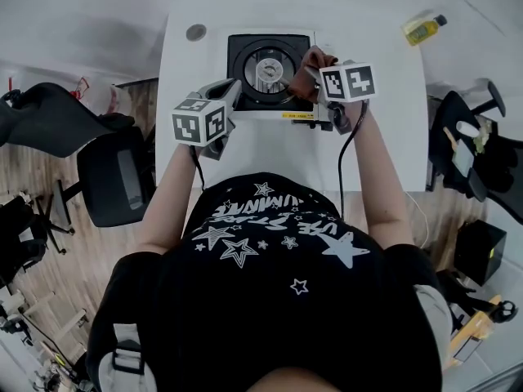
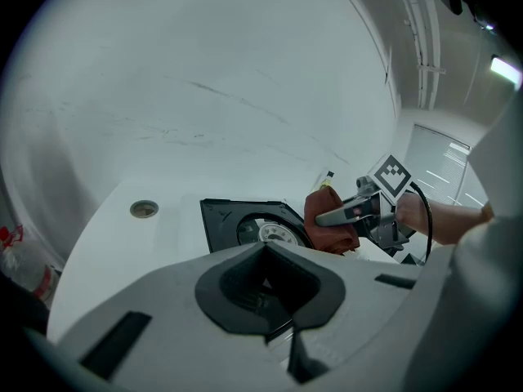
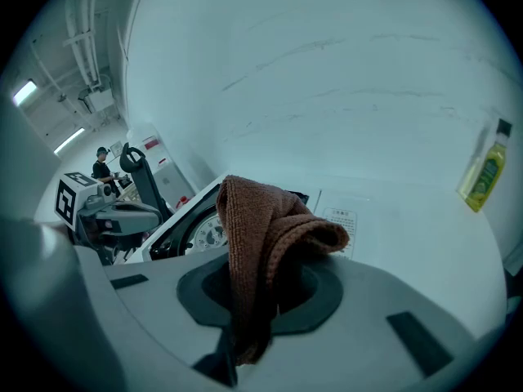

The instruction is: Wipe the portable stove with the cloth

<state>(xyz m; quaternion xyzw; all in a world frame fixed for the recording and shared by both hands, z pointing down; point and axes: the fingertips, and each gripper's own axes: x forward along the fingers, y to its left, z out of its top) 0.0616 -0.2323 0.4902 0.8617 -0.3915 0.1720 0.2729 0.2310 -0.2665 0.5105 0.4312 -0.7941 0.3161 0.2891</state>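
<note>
Head view: shows a white counter (image 1: 245,149) carrying the black portable stove (image 1: 242,80) near its far edge. Left gripper (image 1: 231,88) poised at the stove's near-left corner, right gripper (image 1: 306,78) at the stove's right edge, brown cloth (image 1: 315,60) bunched there over the stove's right side. Yellow bottle (image 1: 422,28) well off to the right of the stove, round hole (image 1: 195,32) just beyond the stove's far-left corner. Left gripper view: fingers pressed together at the bottom of the frame, nothing held between them, stove ahead of them and slightly to the right; cloth hanging at the stove's right side in the other gripper's grip, contact with the stove not clear. Right gripper view: fingers clamped tight on the cloth, folds rising and drooping over to the right; stove's round burner (image 3: 214,233) just to the left behind the cloth, left gripper farther left past the stove, bottle far to the stove's right.
</note>
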